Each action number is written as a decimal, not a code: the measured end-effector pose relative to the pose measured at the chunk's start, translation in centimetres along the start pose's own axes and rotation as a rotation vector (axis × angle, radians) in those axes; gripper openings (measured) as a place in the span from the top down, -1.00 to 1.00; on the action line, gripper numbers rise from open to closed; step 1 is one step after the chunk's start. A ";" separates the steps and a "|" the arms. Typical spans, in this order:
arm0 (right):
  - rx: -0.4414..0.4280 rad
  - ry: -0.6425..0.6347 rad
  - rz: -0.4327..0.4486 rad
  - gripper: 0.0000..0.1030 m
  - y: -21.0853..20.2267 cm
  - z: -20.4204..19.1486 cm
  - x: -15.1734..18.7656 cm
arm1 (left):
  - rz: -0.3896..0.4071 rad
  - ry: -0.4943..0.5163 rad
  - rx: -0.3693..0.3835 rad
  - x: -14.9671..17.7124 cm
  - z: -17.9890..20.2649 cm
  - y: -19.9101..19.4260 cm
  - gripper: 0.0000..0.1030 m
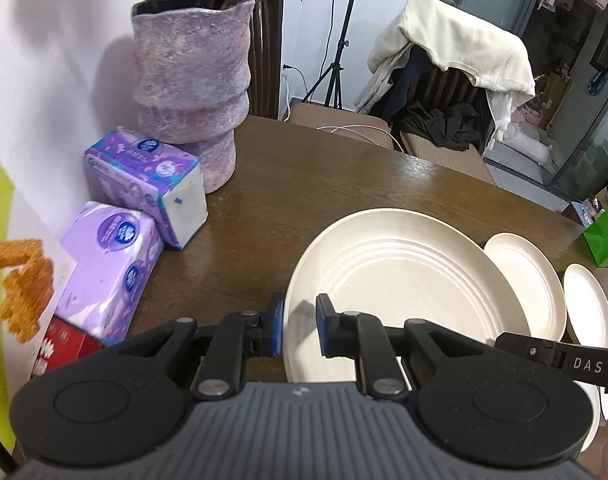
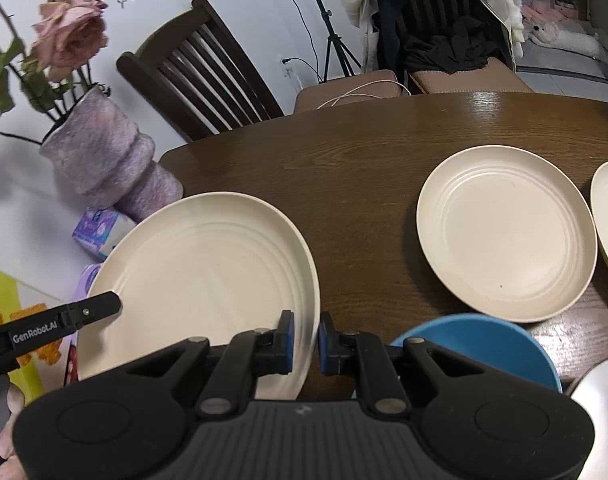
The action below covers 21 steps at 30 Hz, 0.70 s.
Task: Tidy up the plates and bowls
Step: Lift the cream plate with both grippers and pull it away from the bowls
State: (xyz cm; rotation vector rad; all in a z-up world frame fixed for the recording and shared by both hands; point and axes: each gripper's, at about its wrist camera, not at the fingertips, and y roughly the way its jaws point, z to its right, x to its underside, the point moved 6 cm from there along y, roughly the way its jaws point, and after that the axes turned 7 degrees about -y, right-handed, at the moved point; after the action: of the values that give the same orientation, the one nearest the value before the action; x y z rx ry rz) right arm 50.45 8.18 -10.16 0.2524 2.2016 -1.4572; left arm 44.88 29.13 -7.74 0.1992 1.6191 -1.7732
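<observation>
Above the table (image 2: 364,152), both tongs, left (image 1: 299,326) and right (image 2: 306,344), pinch the big plate (image 2: 199,264) by opposite rims. It could tip and fall if one side slips.

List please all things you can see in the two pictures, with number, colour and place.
big plate: 1, cream, held at both rims above the table
table: 1, brown wood
small plates: 2, cream, on table, right
bowl: 1, blue, near edge
vase: 1, purple, back left, with roses
tissue packs: 2, purple, beside vase
chairs: 2, dark, behind table
left gripper: shut on big plate
right gripper: shut on big plate
</observation>
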 end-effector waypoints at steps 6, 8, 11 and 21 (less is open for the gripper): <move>-0.002 -0.009 0.007 0.77 -2.2 -0.7 1.4 | 0.014 0.002 0.000 1.2 0.2 -2.6 0.69; -0.003 -0.012 0.014 0.77 -3.0 -0.8 1.9 | 0.020 0.004 0.002 1.6 0.4 -3.3 0.69; -0.005 -0.015 0.023 0.77 -4.3 -0.8 2.6 | 0.026 0.006 0.008 2.4 0.6 -4.5 0.69; -0.001 -0.007 0.034 0.77 -8.4 0.1 6.3 | 0.029 0.010 0.020 6.0 2.0 -8.2 0.69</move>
State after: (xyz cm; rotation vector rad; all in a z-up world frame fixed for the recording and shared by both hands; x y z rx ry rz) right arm 41.64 3.97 -6.45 0.2829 2.1822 -1.4369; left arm 36.32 24.56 -4.06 0.2399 1.5980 -1.7693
